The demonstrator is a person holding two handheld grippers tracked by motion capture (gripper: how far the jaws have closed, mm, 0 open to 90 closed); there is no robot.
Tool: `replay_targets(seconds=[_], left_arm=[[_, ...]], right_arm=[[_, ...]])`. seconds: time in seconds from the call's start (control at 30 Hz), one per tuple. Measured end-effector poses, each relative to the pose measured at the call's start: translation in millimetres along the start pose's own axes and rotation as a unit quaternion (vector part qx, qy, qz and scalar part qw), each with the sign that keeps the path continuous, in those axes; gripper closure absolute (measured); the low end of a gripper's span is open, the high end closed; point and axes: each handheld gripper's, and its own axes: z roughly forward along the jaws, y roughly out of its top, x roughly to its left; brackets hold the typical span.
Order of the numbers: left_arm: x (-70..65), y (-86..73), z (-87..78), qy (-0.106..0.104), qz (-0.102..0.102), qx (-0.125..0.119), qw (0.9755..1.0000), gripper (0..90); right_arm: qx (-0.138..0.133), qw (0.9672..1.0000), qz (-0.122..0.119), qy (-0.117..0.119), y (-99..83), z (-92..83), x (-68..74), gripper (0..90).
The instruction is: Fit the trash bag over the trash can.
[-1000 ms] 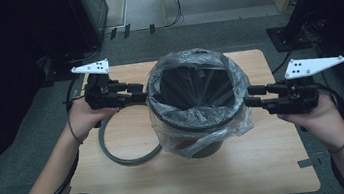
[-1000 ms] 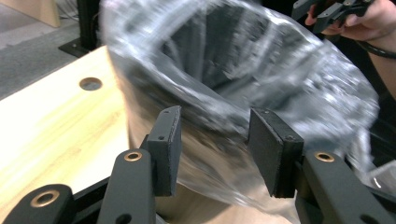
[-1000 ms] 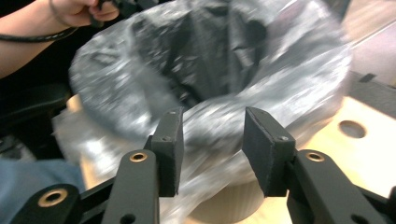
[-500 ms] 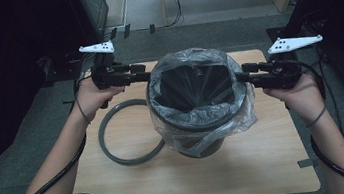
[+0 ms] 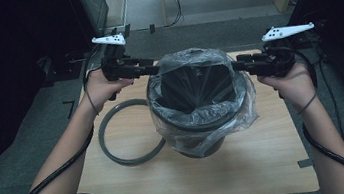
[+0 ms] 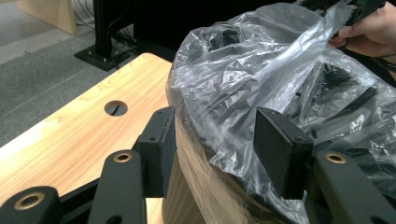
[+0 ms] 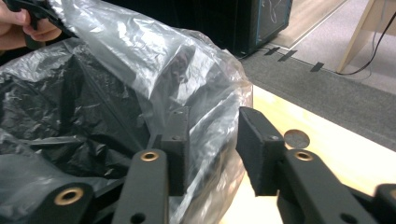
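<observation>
I'm fitting the clear bag over the bin mid-counter. Both hands are moving rearward along the rim since earlier. Left tongs half-wide around film, loosening; right tongs narrowing on film, not clamped. Ring is waiting left.

Clear plastic bag, dark grey bin, grey ring, light wood-grain table

— The high view is looking dim and soft, darkness pooling at nine and three o'clock; the floor at twelve is catching more light.

— Glare is streaking the plastic liner, and the near jaws are blurring slightly.
</observation>
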Motion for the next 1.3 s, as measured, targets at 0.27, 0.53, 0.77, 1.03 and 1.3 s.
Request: replay_targets(seconds=[0.27,0.53,0.77,1.03,1.3], left_arm=[[5.1,9.5,8.9,0.003,-0.015,0.021,0.9997,67.6],[7.6,18.8,16.3,0.013,-0.027,0.023,0.9993,79.6],[9.9,25.0,17.6,0.024,-0.029,0.02,0.9991,83.3],[21.4,20.2,28.4,0.049,-0.046,0.015,0.9976,85.7],[26.6,7.9,41.1,0.034,-0.045,0.018,0.9982,88.1]], right_arm=[[-0.003,0.9998,0.02,0.009,7.5,16.6,-8.0,64.1],[0.004,0.9991,0.039,0.013,11.9,25.0,-14.5,81.8],[-0.001,0.9993,0.038,-0.005,14.9,18.1,-17.9,90.0],[0.002,0.9984,0.048,-0.03,5.2,27.0,-28.4,90.0],[0.016,0.9978,0.059,-0.026,-13.4,37.4,-33.4,90.0]])
